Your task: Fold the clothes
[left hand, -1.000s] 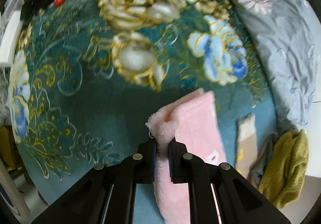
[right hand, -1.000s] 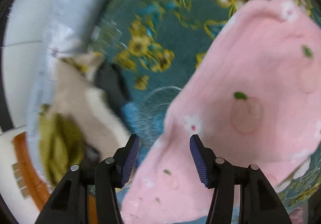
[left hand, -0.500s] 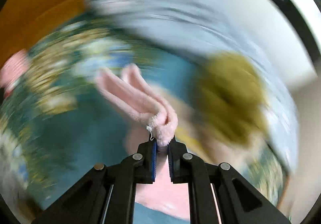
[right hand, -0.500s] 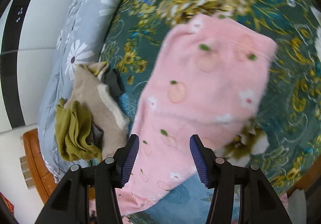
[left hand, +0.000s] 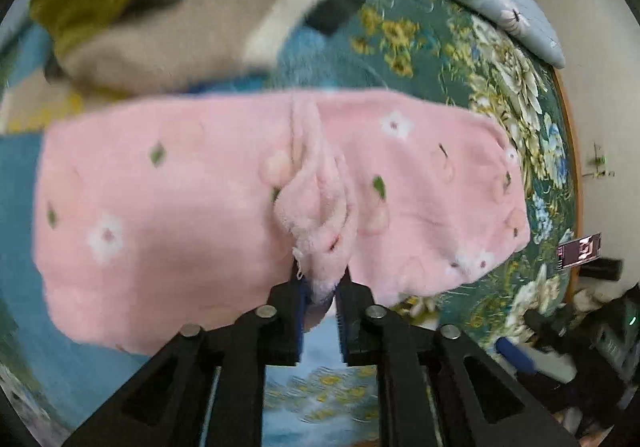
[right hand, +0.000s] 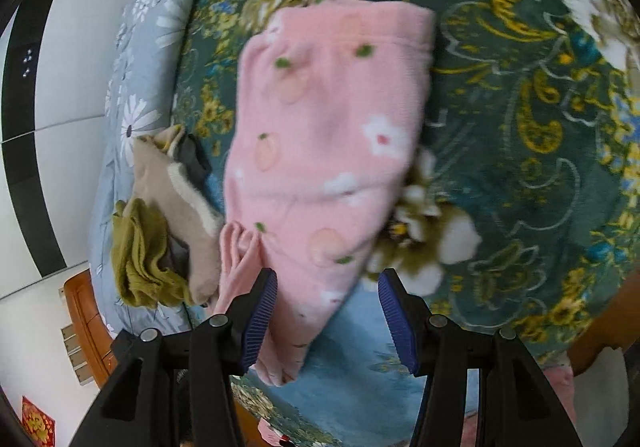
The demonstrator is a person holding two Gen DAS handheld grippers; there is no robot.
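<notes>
A pink fleece garment with peach and flower print lies spread on the green floral blanket. My left gripper is shut on a bunched fold of its edge, which stands up between the jaws. In the right wrist view the same pink garment lies lengthwise on the blanket. My right gripper is open and empty, held above the garment's near end.
A pile of clothes lies beside the pink garment: a beige piece, an olive green piece and something dark. A grey floral quilt runs along the bed's edge. A wooden bed frame shows below.
My left gripper has swung round with the pink fold in it and now faces across the spread garment. My right gripper has pulled back and up, staying open.
</notes>
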